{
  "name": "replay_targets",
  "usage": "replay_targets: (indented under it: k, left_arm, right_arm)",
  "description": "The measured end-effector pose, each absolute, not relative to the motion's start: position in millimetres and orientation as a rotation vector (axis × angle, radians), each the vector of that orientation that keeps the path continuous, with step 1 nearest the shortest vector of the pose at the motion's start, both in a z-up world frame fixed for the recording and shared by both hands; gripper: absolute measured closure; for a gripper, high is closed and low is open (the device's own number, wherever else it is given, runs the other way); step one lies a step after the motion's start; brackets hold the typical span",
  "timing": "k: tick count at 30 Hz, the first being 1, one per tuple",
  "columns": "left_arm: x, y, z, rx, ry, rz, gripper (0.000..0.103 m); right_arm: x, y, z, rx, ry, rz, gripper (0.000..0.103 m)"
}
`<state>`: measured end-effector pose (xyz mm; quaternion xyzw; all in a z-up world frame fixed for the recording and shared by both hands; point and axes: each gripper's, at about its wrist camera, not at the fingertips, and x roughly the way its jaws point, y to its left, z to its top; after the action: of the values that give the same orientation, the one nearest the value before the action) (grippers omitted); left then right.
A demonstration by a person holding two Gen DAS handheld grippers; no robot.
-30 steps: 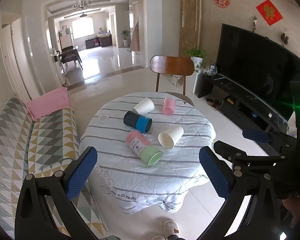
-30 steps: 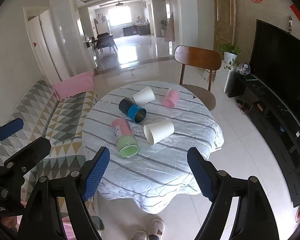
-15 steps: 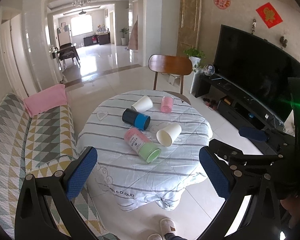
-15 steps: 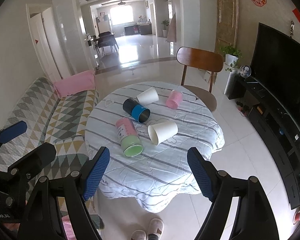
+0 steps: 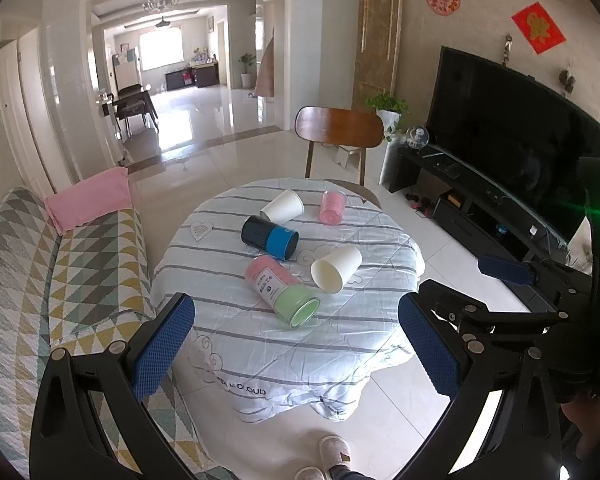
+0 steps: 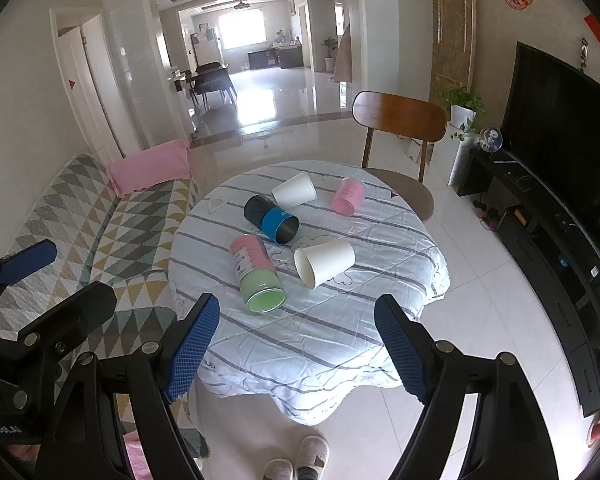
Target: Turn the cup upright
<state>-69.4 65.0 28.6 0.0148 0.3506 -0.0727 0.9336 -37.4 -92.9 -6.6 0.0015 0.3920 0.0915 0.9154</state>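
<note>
Several cups lie on their sides on a round table with a striped cloth [image 5: 300,344] [image 6: 320,340]: a pink-and-green cup [image 5: 282,290] [image 6: 256,274] nearest, a white paper cup [image 5: 336,269] [image 6: 324,262], a black-and-blue cup [image 5: 270,237] [image 6: 271,219], a second white cup [image 5: 282,207] [image 6: 295,195] and a small pink cup [image 5: 333,207] [image 6: 348,195] at the far side. My left gripper [image 5: 296,344] is open and empty, high above the table's near edge. My right gripper [image 6: 298,348] is open and empty too; it also shows at the right of the left wrist view [image 5: 508,272].
A patterned sofa [image 5: 60,280] with a pink pillow [image 5: 88,200] stands left of the table. A wooden chair [image 5: 338,130] stands behind it. A TV [image 5: 512,140] on a low stand is at the right. Slippered feet [image 6: 296,460] stand by the table's near edge.
Both grippers have drawn back and up a little from the table; the cups look smaller. Nothing on the table has moved.
</note>
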Motion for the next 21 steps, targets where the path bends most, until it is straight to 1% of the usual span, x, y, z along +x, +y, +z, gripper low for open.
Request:
replay_targets:
  k: [21]
  left_arm:
    - [-42, 68, 20, 0.003, 0.779, -0.124, 0.0]
  right_arm:
    - [-26, -107, -13, 0.02, 0.845, 0.185, 0.022]
